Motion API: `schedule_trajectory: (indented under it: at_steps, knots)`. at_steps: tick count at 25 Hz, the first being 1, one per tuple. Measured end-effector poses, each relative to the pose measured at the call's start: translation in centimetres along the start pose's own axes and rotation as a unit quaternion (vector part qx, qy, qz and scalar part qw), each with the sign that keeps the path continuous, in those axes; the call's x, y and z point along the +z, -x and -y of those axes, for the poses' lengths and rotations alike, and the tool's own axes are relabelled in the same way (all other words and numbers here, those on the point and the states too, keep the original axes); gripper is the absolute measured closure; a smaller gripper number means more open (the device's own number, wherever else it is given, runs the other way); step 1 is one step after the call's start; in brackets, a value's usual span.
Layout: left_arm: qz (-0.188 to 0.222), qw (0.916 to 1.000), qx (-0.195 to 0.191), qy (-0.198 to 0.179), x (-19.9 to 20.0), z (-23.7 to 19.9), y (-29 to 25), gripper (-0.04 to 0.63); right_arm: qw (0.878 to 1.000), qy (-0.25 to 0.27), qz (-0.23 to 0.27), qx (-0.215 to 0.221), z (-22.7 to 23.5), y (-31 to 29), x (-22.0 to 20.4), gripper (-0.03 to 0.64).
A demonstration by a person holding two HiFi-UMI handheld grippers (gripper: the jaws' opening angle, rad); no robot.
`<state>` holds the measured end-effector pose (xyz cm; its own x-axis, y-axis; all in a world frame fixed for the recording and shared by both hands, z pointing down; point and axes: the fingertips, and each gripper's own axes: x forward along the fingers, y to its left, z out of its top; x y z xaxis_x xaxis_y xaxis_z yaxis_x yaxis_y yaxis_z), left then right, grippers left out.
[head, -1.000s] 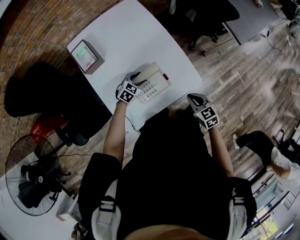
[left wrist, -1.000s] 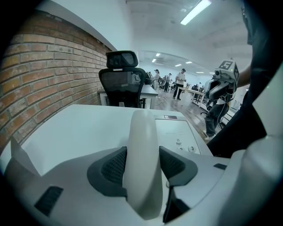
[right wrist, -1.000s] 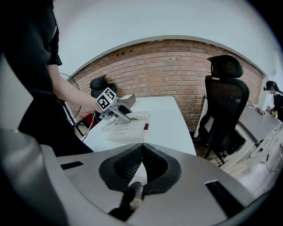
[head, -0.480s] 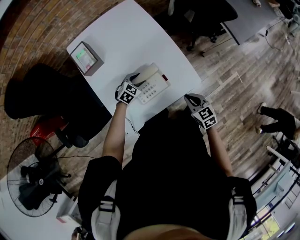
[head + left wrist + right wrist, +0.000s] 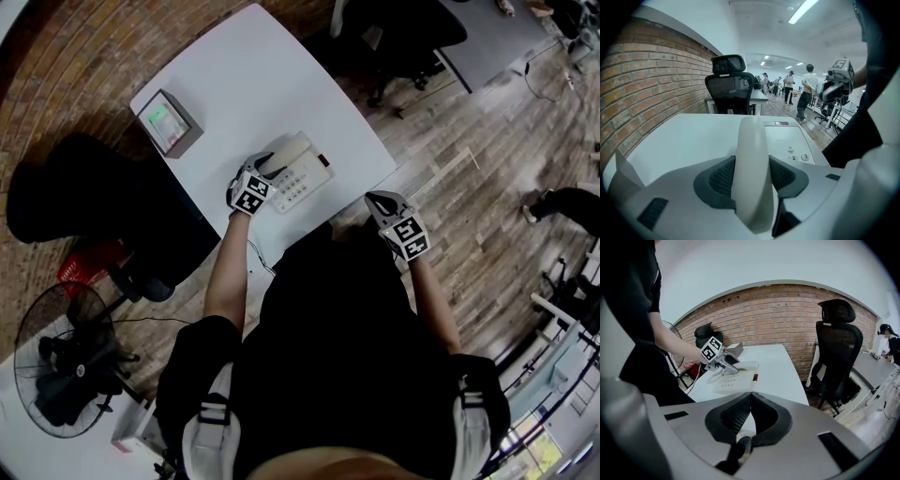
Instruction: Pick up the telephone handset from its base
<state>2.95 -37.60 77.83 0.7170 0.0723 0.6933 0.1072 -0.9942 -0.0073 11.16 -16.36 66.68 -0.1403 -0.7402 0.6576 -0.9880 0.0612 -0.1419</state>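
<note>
1. Locate the telephone base [image 5: 320, 167] close to the near edge of the white table [image 5: 253, 75], keypad [image 5: 296, 185] on its right half, within reach of both arms.
2. Find the handset [image 5: 289, 147] lying along the left side of the base, apparently seated in its cradle and not yet lifted.
3. Note the left gripper [image 5: 751, 180] pinching the handset across its narrow middle, one ribbed pad [image 5: 723, 178] on each flank. Gripped at mid-length, probably for balance on lifting.
4. Note the downward-slanted approach from the near side, leaving the keypad uncovered.
5. Note the right gripper [image 5: 749, 423] pressed together on nothing, held off the near right corner of the table, well apart from the telephone and clear of the lift path.
6. Expect a straight upward lift next. Watch for drag from the coiled cord [image 5: 711, 378] beside the base.
</note>
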Motion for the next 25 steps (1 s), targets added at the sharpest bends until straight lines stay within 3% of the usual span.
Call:
schedule_trajectory:
  at_steps: [12,25]
  knots:
    - [0.004,0.9997,0.006,0.023,0.7,0.3,1.0,0.373,1.000,-0.006,0.016,0.005,-0.1,-0.2,0.6,0.620]
    - [0.038,0.9970,0.026,0.062,2.1,-0.1,3.1,0.373,0.999,0.002,0.024,0.021,-0.2,-0.4,1.0,0.620]
